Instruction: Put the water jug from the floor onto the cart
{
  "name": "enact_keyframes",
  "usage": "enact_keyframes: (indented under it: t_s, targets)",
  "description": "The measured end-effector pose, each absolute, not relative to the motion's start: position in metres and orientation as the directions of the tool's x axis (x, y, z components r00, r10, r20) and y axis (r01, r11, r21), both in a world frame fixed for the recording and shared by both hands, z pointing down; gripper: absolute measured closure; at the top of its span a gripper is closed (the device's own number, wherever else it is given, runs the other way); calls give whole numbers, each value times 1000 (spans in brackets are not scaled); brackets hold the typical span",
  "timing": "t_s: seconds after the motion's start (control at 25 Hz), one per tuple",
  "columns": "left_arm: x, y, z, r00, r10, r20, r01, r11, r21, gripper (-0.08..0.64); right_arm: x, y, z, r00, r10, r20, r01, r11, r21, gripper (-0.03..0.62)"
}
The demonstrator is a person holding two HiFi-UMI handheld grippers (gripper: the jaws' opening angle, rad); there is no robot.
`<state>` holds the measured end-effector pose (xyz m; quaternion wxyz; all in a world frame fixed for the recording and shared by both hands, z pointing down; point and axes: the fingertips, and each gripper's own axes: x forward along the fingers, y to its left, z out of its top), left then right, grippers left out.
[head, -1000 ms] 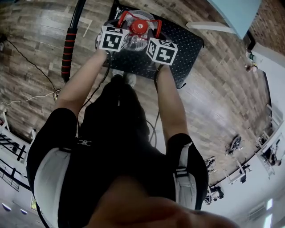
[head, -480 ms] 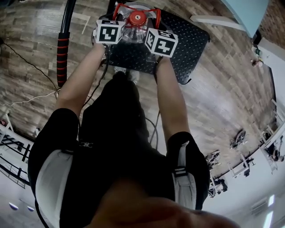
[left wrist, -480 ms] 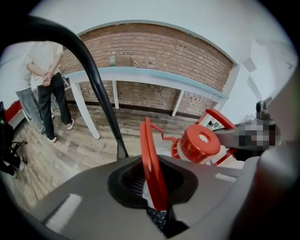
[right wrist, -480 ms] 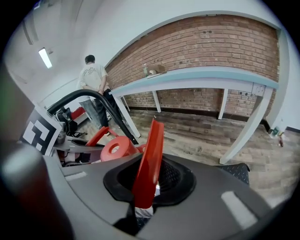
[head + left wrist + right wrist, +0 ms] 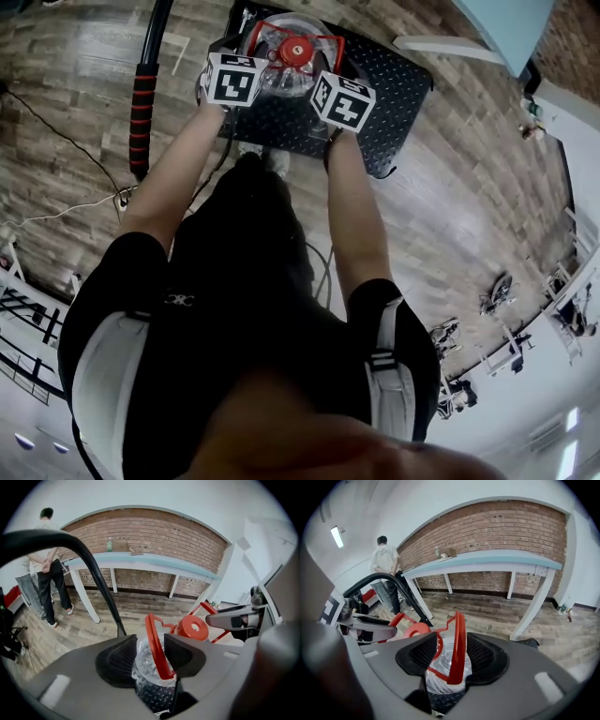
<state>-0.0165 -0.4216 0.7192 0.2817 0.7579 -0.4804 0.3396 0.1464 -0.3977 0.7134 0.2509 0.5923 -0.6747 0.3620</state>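
Releasing now under way. Both sets of jaws were closed tight a second ago; the left hand-held gripper (image 5: 151, 658) is now opening, with one red handle loop (image 5: 156, 651) standing between its pads and leaning on the right-hand pad. The right hand-held gripper (image 5: 452, 654) is opening too, with the second red loop (image 5: 457, 641) upright in the gap and clear on both sides. Neither pair presses on the handle any more.

The water jug (image 5: 281, 80) stands upright on the black tread-plate deck of the cart (image 5: 389, 98), near the end with the push bar (image 5: 142, 108), as it was a second ago. It is off the floor, and its weight appears to rest on the deck alone.

Judgement: placement is done. All that is left is to draw both tools back off the loops without snagging them and tipping the jug.

Count:
- water jug: 1, with 1 red cap (image 5: 298, 52)
- red handle loops: 2, one per tool
- cart: 1
- hand-held grippers: 2
- counter (image 5: 487, 558) along the brick wall: 1
- bystander (image 5: 385, 557): 1, facing away
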Motion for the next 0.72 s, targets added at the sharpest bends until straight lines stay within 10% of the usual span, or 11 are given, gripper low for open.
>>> enact_keyframes:
  t_s: [0.24,0.32,0.72]
  targets:
    - [-28,-393,682,279,-521,807,-947,-287,142,494,153,-383,667,-94,-681,727,-982,-55,-178,392]
    - [-28,-385,664,265,-534,803,-954,-269,135,558,155,-375,647,-77,-702,708,-984,-63,-169,503]
    - [0,-349,529,337,-675,657,-935,-320,151,560,148,-332,514,-206,-859,468,-961,87,-262,580]
